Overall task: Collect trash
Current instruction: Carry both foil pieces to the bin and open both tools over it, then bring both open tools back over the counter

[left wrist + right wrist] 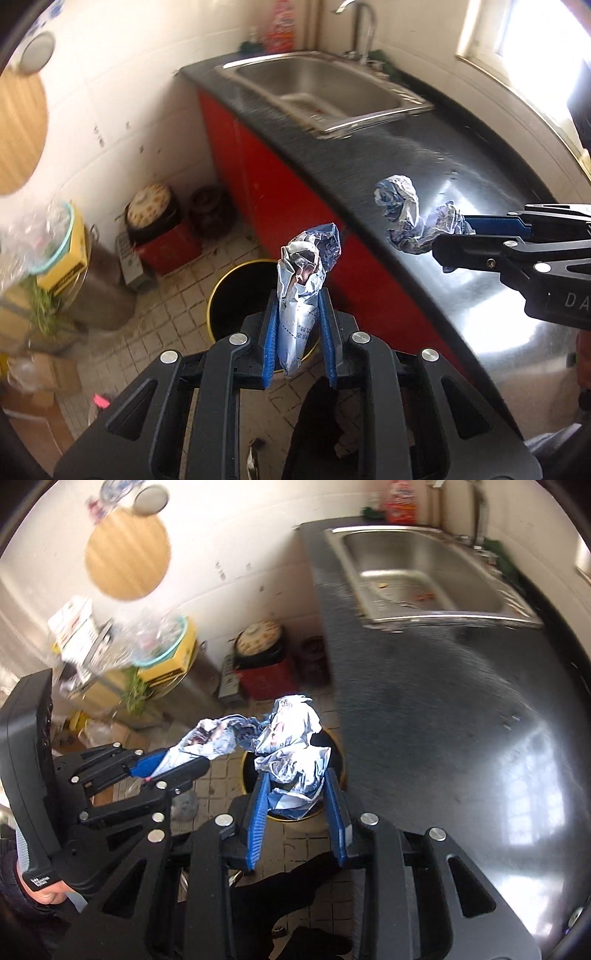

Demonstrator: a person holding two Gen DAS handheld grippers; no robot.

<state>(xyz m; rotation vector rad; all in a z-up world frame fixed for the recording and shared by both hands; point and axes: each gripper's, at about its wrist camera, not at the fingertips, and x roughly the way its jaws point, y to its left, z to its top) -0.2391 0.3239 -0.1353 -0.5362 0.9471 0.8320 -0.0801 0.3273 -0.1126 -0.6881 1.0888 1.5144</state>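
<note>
left wrist view: crumpled wrapper (303, 291) in left gripper (298, 328) jaws above bin (236, 306)

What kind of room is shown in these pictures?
Most likely a small home kitchen: a steel sink with a faucet set in a dark countertop, red cabinets below, and a tiled floor with a yellow-rimmed bin.

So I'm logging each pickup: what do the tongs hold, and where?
Each holds a crumpled wrapper by one end: the left tongs grip one wrapper, the right tongs grip another wrapper.
</note>
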